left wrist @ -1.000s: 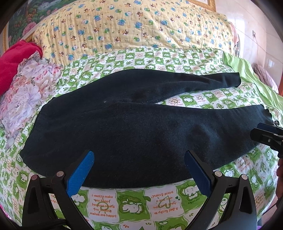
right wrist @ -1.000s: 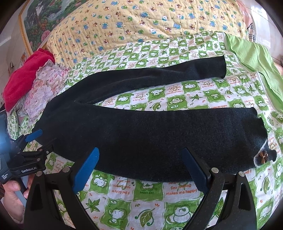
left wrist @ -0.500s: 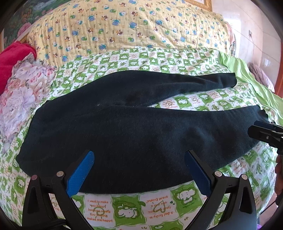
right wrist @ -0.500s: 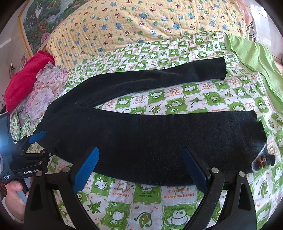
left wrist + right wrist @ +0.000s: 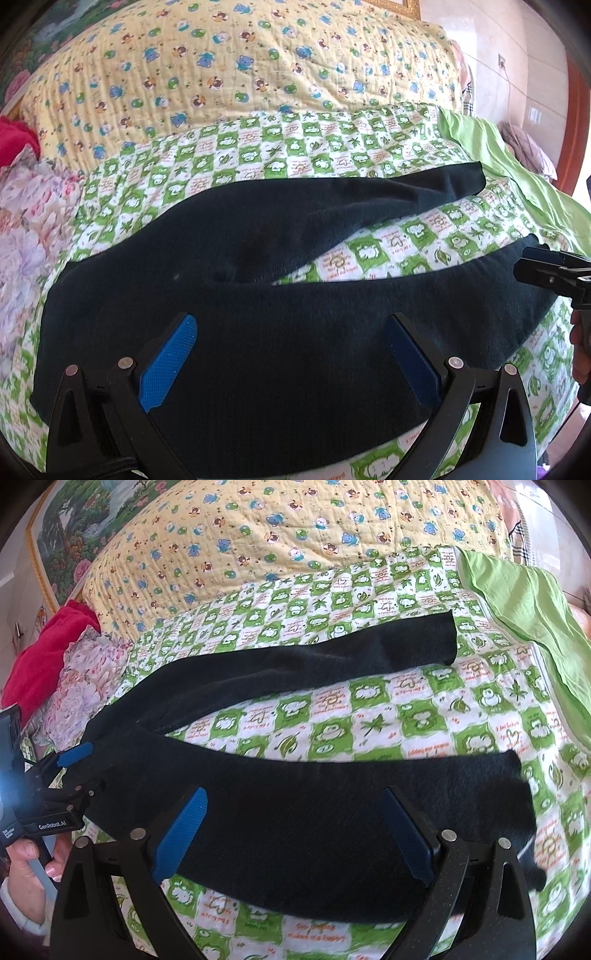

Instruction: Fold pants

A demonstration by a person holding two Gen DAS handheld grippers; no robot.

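Dark navy pants (image 5: 258,280) lie flat on the green-and-white checked bedspread (image 5: 295,147), waistband at the left, two legs spread toward the right. My left gripper (image 5: 291,354) hovers open over the seat and upper near leg, blue pads wide apart. In the right wrist view the same pants (image 5: 295,812) stretch across, and my right gripper (image 5: 295,830) is open above the near leg, close to its cuff (image 5: 517,794). The left gripper (image 5: 70,771) shows at the left edge by the waistband; the right one's tip (image 5: 546,273) appears at the near cuff.
A yellow quilt (image 5: 277,535) with small animal prints covers the far side. A floral cloth (image 5: 81,679) and a red cloth (image 5: 44,664) are piled at the left. A lime green sheet (image 5: 524,605) lies at the right. A hand (image 5: 26,867) grips the left tool.
Both grippers have moved in closer and lower over the pants, which now fill more of each view. The pants lie as before and the jaws stay wide.
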